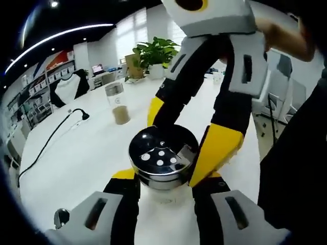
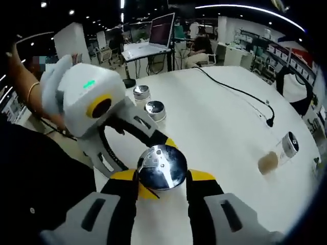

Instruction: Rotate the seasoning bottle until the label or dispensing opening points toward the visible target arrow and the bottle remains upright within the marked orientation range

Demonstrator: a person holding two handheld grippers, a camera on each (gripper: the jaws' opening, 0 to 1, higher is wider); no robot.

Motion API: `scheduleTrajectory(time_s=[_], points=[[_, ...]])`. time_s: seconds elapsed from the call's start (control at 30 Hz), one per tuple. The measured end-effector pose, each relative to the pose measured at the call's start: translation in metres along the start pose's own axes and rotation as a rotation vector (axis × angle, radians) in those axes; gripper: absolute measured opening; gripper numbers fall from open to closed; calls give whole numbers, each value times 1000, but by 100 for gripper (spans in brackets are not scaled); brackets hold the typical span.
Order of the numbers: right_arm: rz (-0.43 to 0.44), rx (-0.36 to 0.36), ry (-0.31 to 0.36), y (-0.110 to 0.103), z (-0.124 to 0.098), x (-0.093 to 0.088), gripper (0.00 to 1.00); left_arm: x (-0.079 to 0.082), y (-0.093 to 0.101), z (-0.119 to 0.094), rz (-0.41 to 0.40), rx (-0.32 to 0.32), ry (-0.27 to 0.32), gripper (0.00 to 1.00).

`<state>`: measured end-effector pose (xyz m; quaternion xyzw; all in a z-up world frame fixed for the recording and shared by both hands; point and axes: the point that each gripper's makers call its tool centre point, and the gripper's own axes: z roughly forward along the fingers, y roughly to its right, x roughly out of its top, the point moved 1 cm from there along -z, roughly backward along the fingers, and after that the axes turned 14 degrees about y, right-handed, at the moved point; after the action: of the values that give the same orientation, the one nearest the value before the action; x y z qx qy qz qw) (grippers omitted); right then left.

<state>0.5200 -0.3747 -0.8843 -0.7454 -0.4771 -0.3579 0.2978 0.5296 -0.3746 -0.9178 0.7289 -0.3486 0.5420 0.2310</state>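
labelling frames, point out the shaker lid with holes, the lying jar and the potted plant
round black shaker lid with holes (image 1: 162, 153): left gripper view, top face
clear glass jar lying down (image 2: 278, 153): right gripper view, side wall
green potted plant (image 1: 156, 51): left gripper view, leaves

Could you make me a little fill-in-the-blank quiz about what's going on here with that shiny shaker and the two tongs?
1. The seasoning bottle has a shiny metal cap with small round ____ in its top.
2. It stands ____ on the white table.
3. The left tongs and the right tongs grip it from ____ sides.
4. Farther off on the table, a black ____ trails across.

Missing words: holes; upright; opposite; cable
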Motion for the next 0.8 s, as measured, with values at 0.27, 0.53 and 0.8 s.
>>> scheduleTrajectory(time_s=[0.27, 0.53, 0.8], points=[[92, -44, 35, 1, 0, 5, 34, -1, -6, -3, -40, 148, 18, 42], [144, -102, 39, 1, 8, 14, 36, -3, -11, -4, -82, 350, 30, 42], [84, -74, 40, -1, 10, 14, 35, -7, -13, -9, -76, 317, 61, 42]])
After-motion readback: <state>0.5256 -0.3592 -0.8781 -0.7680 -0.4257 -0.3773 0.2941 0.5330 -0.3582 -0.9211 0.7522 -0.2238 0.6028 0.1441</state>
